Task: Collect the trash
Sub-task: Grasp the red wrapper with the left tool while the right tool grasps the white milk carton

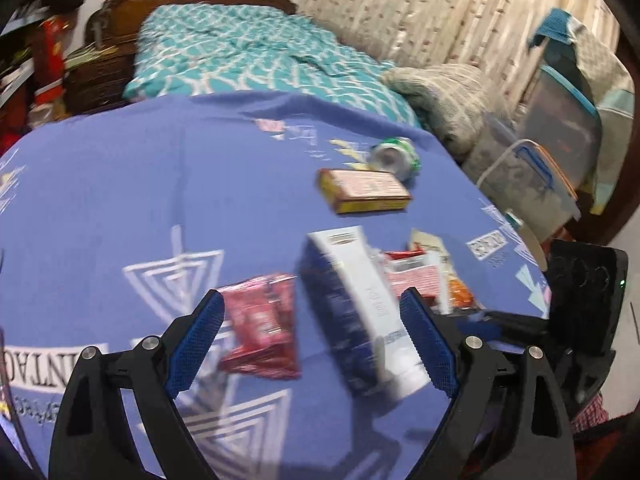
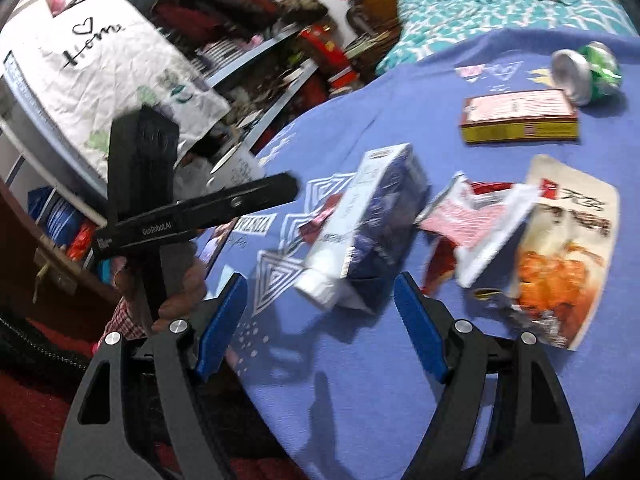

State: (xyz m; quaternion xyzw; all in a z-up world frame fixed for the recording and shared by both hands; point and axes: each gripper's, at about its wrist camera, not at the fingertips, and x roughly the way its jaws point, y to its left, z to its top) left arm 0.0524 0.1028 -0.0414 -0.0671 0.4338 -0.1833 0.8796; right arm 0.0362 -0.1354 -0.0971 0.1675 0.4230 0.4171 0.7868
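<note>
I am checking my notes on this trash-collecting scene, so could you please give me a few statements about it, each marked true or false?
1. The green can lies on its side on the blue cloth. True.
2. The right claw is shut on the blue-and-white carton. False: its jaws stand open and hold nothing.
3. The flat red-and-yellow box lies beside the can. True.
4. The left claw grips the red wrapper. False: it is open above the wrapper.
5. The snack pouch with orange food pictured stands upright. False: it lies flat.
</note>
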